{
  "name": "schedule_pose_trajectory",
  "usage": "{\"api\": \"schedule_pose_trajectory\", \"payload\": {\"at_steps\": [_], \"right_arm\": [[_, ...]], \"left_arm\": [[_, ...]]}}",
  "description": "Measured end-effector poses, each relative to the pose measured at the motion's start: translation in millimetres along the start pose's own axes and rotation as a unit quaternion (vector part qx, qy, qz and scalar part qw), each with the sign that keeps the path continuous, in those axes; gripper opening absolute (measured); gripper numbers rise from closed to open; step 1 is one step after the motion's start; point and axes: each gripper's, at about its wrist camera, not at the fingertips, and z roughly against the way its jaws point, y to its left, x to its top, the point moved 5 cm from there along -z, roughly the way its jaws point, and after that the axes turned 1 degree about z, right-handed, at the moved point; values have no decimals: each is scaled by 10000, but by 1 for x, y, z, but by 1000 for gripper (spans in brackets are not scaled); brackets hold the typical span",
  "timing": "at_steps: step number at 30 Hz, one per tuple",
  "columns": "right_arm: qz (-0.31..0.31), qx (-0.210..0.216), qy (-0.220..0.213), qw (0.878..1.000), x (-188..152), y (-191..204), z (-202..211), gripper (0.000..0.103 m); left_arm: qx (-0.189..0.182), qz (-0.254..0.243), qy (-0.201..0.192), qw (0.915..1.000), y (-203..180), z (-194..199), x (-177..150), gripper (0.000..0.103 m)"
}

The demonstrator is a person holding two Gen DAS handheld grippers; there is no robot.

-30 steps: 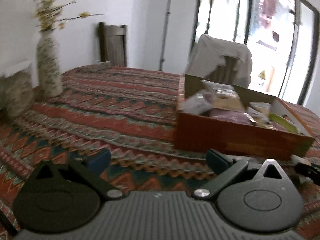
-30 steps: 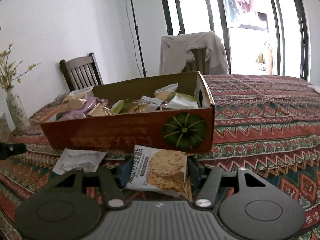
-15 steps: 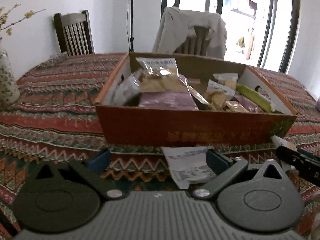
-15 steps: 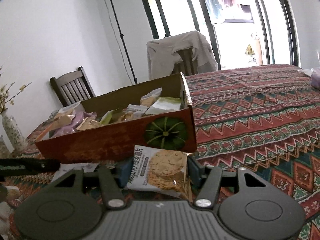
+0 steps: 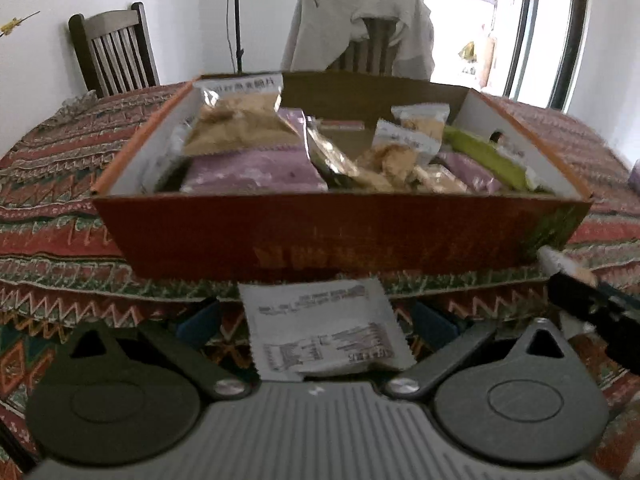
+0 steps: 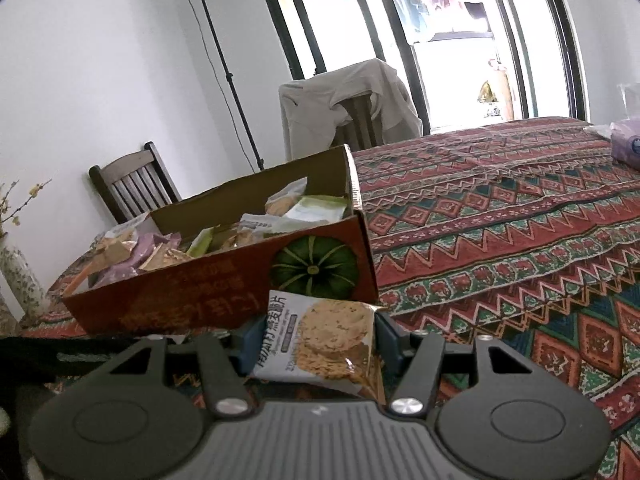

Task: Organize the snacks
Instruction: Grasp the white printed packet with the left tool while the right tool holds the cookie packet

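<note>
1. Fingers of the left gripper (image 5: 316,322) stand spread, pads clear of the white packet (image 5: 326,330) lying flat between them on the tablecloth (image 5: 52,224); its long axis runs along the fingers, toward the box.
2. Right gripper (image 6: 314,340) is clamped on the oat-biscuit packet (image 6: 326,340), lifted near the box's pumpkin-printed corner.
3. Beyond both, the cardboard box (image 5: 320,236) holds mixed snacks; the left hand is nearer the loose packet.
</note>
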Motion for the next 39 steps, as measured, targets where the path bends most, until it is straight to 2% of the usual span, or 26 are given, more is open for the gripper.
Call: {"api": "schedule_pose_trajectory", "payload": {"at_steps": [8,14,15,18,20,26,28,29,30,39], "right_arm": [[11,56,-18,10000,0,1,1,58],[11,82,0,10000,0,1,0,58],[13,89,1,10000,0,1,-1,58],[24,117,0,9999,0,2,-1,58],[27,128,5,9999,0,2,-1,58],[25,207,-17,9998,0,3,-1,58],[38,254,-48,9997,0,4,0,58],[46,278,-61,9996,1,5,1,58],[55,294,-69,9995,1,5,1,58],[110,308,-152,9993,1,8,4,58]], "left_arm": [[133,65,-196,9997,-1,-4,-7,103],[122,59,-195,9997,-1,-3,-8,101],[107,61,-211,9997,0,0,-8,98],[39,29,-314,9995,0,7,-7,69],[18,24,-353,9994,1,10,-8,59],[-55,53,-505,9987,4,21,-11,49],[-68,1,-649,9979,3,29,-10,39],[-78,-24,-724,9973,2,33,-10,30],[-79,-79,-798,9967,0,38,-10,24],[-69,-142,-956,9953,4,55,-15,18]]}}
